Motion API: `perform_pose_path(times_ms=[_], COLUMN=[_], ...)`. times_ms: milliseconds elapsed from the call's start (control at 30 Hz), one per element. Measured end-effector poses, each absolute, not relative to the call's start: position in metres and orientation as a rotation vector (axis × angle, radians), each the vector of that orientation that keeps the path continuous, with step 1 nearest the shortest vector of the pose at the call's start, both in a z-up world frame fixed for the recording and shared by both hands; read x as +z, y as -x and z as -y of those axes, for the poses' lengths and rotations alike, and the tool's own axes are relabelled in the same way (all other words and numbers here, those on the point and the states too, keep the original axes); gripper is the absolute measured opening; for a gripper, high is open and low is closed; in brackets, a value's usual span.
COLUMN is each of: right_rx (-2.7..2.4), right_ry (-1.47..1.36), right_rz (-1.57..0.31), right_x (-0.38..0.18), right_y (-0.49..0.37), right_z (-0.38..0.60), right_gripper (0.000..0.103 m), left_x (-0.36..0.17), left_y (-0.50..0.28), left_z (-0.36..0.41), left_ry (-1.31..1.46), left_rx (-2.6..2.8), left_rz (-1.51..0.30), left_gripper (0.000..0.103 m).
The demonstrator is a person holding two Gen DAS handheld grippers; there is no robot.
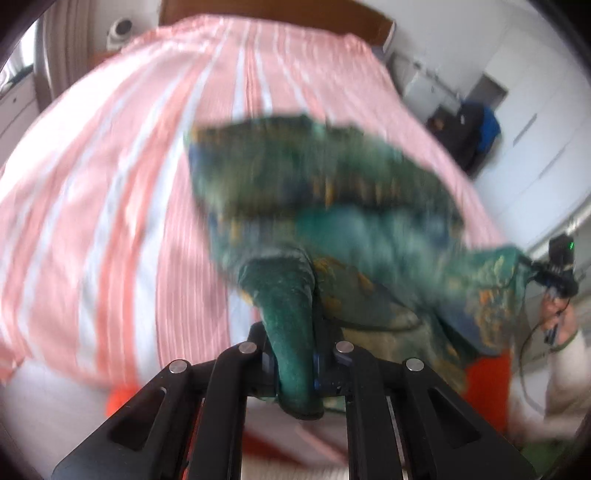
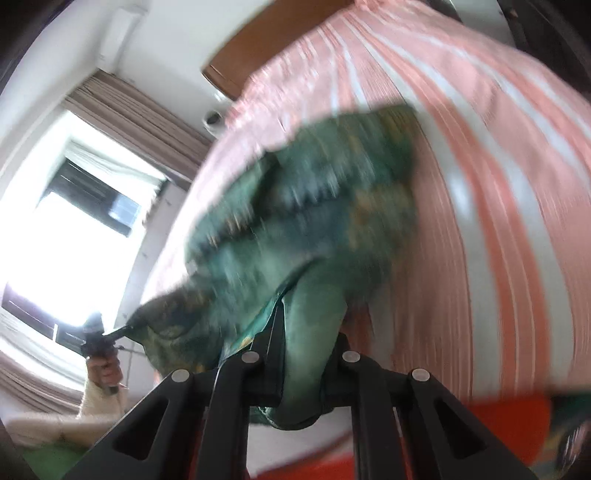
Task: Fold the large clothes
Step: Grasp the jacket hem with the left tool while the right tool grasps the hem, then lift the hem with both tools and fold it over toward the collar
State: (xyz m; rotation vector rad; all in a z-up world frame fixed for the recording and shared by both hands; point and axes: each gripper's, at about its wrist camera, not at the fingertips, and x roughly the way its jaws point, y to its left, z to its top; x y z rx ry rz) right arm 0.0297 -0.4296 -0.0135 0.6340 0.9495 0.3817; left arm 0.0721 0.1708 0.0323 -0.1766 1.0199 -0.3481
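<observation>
A large green garment [image 1: 325,192] with blue and orange print hangs stretched between my two grippers above a bed; it is blurred by motion. My left gripper [image 1: 291,332] is shut on one bunched corner of it. My right gripper [image 2: 306,347] is shut on the other corner of the garment [image 2: 306,206]. In the left wrist view the right gripper [image 1: 546,275] shows at the far right, pinching the cloth. In the right wrist view the left gripper [image 2: 110,334] shows at the lower left, also pinching it. The far part of the garment droops onto the bed.
The bed has a pink and white striped cover [image 1: 110,184] and a wooden headboard [image 1: 273,11]. An orange-red strip [image 2: 509,417] lies at the near edge. A window with curtains [image 2: 74,221] is to the left. A dark bag [image 1: 469,133] and white cabinets stand to the right.
</observation>
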Motion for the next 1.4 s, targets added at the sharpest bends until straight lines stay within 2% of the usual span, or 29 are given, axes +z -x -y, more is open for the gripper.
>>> perform_pose_path(times_ms=[100, 133, 200, 233, 267, 300, 333, 367, 400, 467, 600, 733, 800, 833, 867, 900, 933, 967, 1067, 1233, 1333, 1400], right_rx=[0.359, 0.34, 0.274, 0.23, 0.21, 0.175, 0.15, 0.114, 0.08, 0.096, 0.066, 0.058, 0.04, 0.032, 0.034, 0.023, -0.006, -0.047, -0.051, -0.062, -0.118, -0.151], right_ry=[-0.637, -0.641, -0.67, -0.697, -0.709, -0.732, -0.77, -0.823, -0.872, -0.944, -0.768, -0.414, -0.31, -0.303, -0.32, -0.337, -0.326, -0.276, -0.089, 0.115, 0.166, 0.138], right_rz=[-0.882, -0.867, -0.83, -0.814, -0.814, -0.823, -0.835, -0.844, -0.843, -0.796, -0.838, -0.961, -0.978, -0.976, -0.974, -0.971, -0.963, -0.941, -0.843, -0.645, -0.522, -0.512], right_x=[-0.001, -0.001, -0.007, -0.015, -0.021, -0.031, -0.041, -0.053, -0.06, -0.062, -0.05, -0.051, -0.06, -0.066, -0.071, -0.074, -0.074, -0.067, -0.03, 0.033, 0.058, 0.058], right_y=[-0.093, -0.114, -0.159, -0.184, -0.197, -0.215, -0.227, -0.234, -0.237, -0.232, -0.226, -0.24, -0.251, -0.258, -0.257, -0.258, -0.255, -0.249, -0.226, -0.219, -0.24, -0.267], right_z=[0.429, 0.431, 0.438, 0.44, 0.441, 0.443, 0.444, 0.447, 0.451, 0.461, 0.465, 0.432, 0.416, 0.408, 0.405, 0.402, 0.399, 0.394, 0.375, 0.351, 0.34, 0.341], right_gripper=[0.012, 0.012, 0.012, 0.017, 0.018, 0.027, 0.046, 0.06, 0.085, 0.089, 0.092, 0.092, 0.092, 0.087, 0.08, 0.055, 0.039, 0.018, 0.015, 0.014, 0.014, 0.014], left_x=[0.052, 0.054, 0.048, 0.04, 0.029, 0.021, 0.016, 0.012, 0.012, 0.01, -0.004, -0.028, -0.042, -0.048, -0.055, -0.056, -0.051, -0.042, -0.003, 0.049, 0.058, 0.049], left_y=[-0.138, -0.163, -0.21, -0.233, -0.256, -0.267, -0.273, -0.273, -0.269, -0.253, -0.243, -0.263, -0.272, -0.275, -0.276, -0.274, -0.268, -0.259, -0.232, -0.234, -0.261, -0.288], left_z=[-0.167, -0.162, -0.154, -0.15, -0.147, -0.149, -0.153, -0.154, -0.165, -0.18, -0.187, -0.153, -0.126, -0.118, -0.108, -0.103, -0.102, -0.104, -0.116, -0.106, -0.098, -0.098], left_ry=[0.2, 0.207, 0.23, 0.234, 0.238, 0.238, 0.236, 0.242, 0.265, 0.302, 0.218, 0.078, -0.006, -0.031, -0.066, -0.103, -0.105, -0.097, -0.065, -0.122, -0.138, -0.124], left_rx=[-0.286, -0.254, -0.175, -0.144, -0.108, -0.068, -0.034, -0.018, -0.036, -0.084, -0.129, -0.106, -0.093, -0.092, -0.078, -0.023, -0.006, -0.005, -0.017, 0.027, 0.093, 0.125], left_rz=[-0.956, -0.94, -0.942, -0.963, -0.995, -1.015, -1.025, -1.02, -1.01, -0.984, -0.958, -0.994, -1.005, -1.016, -1.037, -1.038, -1.014, -0.971, -0.851, -0.644, -0.552, -0.556], left_gripper=[0.01, 0.012, 0.023, 0.041, 0.069, 0.079, 0.088, 0.088, 0.088, 0.098, 0.1, 0.099, 0.091, 0.061, 0.012, 0.008, 0.007, 0.006, 0.006, 0.006, 0.006, 0.006])
